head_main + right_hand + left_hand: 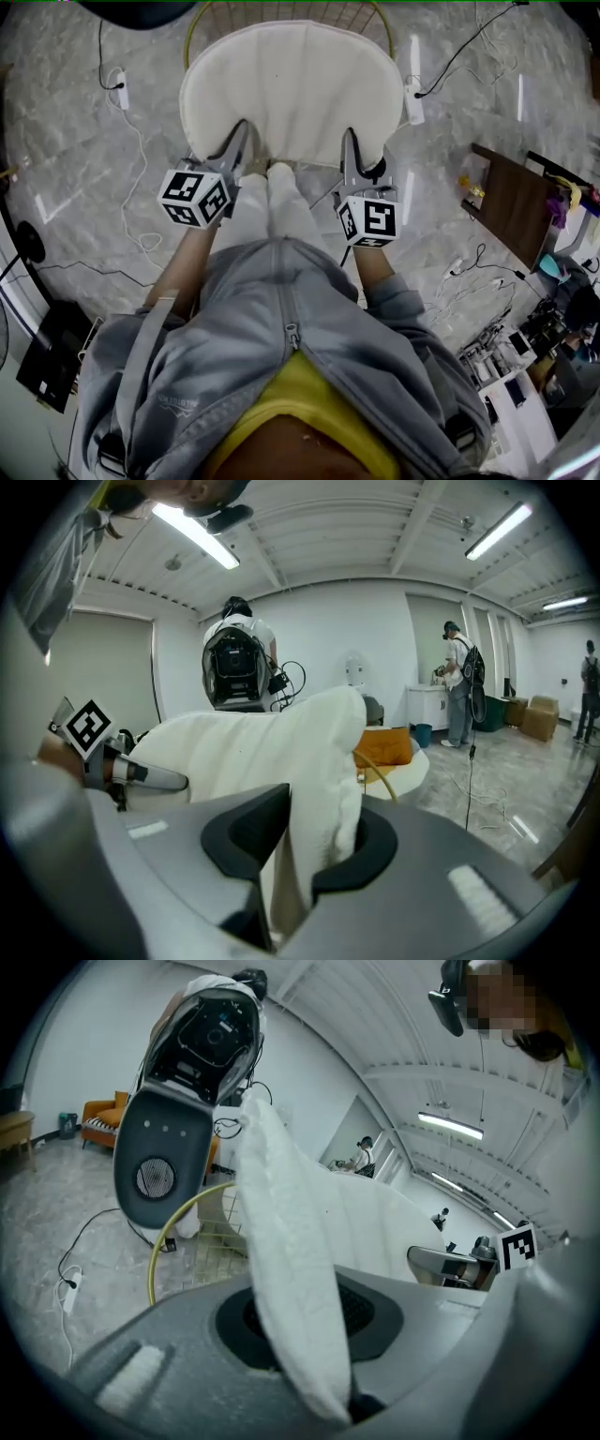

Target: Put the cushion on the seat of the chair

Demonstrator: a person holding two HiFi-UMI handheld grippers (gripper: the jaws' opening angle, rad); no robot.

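Note:
A wide cream-white cushion [291, 89] hangs flat over the yellow wire chair [378, 19], covering most of it. My left gripper [239, 141] is shut on the cushion's near left edge, and my right gripper [352, 150] is shut on its near right edge. In the left gripper view the cushion [291, 1269] folds up between the grey jaws, with the chair's yellow rim [164, 1241] beyond it. In the right gripper view the cushion [309, 789] is pinched between the dark pads and the chair's rim [380, 771] shows behind. The chair's seat is hidden under the cushion.
White power strips [120, 89] and cables lie on the marble floor on both sides of the chair. A dark wooden table [511, 202] with clutter stands at the right. People with backpacks [234, 663] stand across the room. My own legs are just below the cushion.

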